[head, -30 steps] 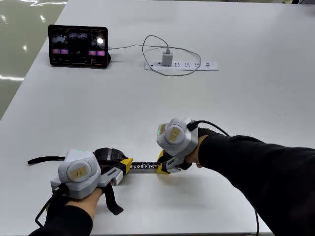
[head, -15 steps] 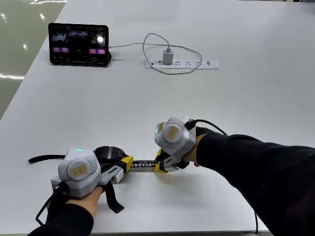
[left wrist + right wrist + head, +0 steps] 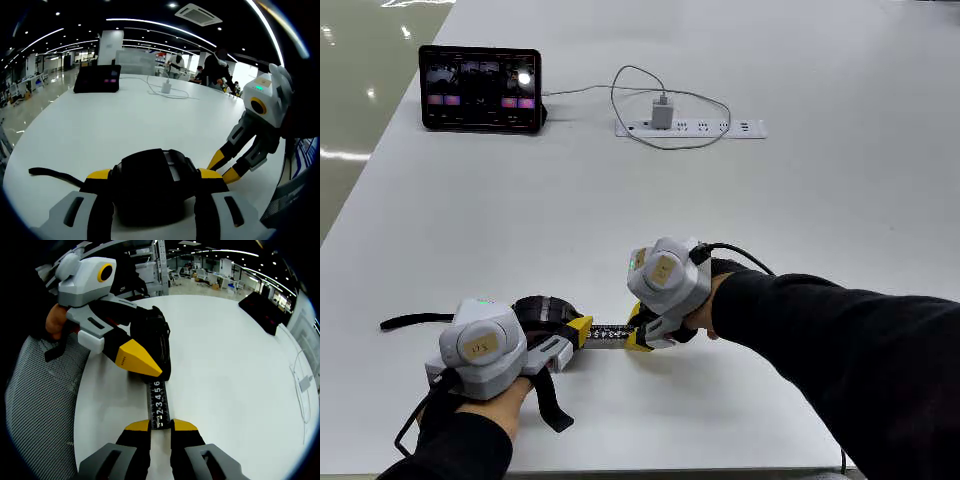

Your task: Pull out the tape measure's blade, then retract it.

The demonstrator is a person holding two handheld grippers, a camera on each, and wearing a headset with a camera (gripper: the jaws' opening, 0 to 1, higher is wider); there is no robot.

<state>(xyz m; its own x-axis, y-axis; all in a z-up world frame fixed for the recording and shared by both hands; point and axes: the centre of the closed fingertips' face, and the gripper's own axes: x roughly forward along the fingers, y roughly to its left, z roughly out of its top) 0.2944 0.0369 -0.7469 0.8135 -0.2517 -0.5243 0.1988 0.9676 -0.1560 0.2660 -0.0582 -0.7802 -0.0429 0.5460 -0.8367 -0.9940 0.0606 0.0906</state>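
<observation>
Two grippers are working low in the head view, near the front edge of the white tabletop [image 3: 770, 220]. Left gripper [image 3: 155, 176] is clamping the black tape measure case [image 3: 542, 311]: jaws closed in on its two sides, yellow tips pressing against it, with the case sitting on the table at lower left. Right gripper [image 3: 160, 426] is pinching the black numbered blade [image 3: 158, 402], jaws nearly together with just the blade between them.

A short run of blade is lying along the table between the case and the right jaws; digits 2 to 6 are showing in the right gripper view. The grippers are sitting near each other, not touching.

Black wrist strap [image 3: 412, 323] is trailing left from the case. Another black strap piece is running out from under the left gripper toward the bottom edge.

In the head view, the left gripper's housing is covering part of the case, and the right gripper's housing is hiding most of its own jaws.

Upper left, a black tablet with a lit screen [image 3: 480, 90] is standing up. At upper centre, a white power strip [image 3: 692, 129] is carrying a white charger block [image 3: 662, 117], and a white cable [image 3: 612, 100] is looping toward the tablet. All of these are sitting well apart from the tape.
</observation>
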